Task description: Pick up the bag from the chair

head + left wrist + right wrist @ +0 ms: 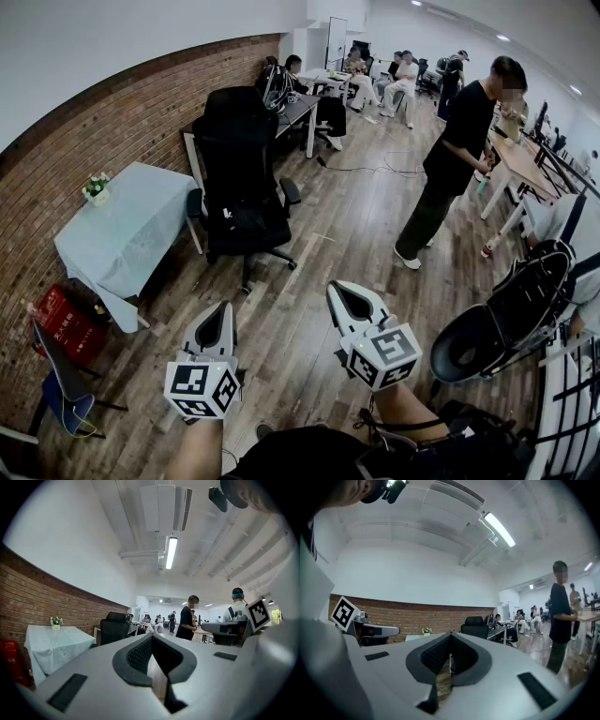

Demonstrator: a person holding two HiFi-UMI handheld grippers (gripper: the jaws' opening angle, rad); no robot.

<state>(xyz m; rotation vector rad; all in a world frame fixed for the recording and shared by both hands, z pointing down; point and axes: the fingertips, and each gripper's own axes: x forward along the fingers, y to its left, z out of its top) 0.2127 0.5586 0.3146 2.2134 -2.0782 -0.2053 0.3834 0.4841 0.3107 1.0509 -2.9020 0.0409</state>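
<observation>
Right now both pairs of jaws are sitting closed, tips pressed together and gripping nothing. The left gripper (151,638) and the right gripper (450,637) are pointing level, held out side by side above the wooden floor (309,234). Well ahead of them, the black bag (242,225) is lying on the seat of the black office chair (234,141), untouched. That chair is standing between a cloth-covered table (122,234) and a standing person (450,159).

left tongs (152,635) closed and empty, black chair (114,629) ahead, cloth-covered table (51,645) by brick wall (37,602)
</observation>
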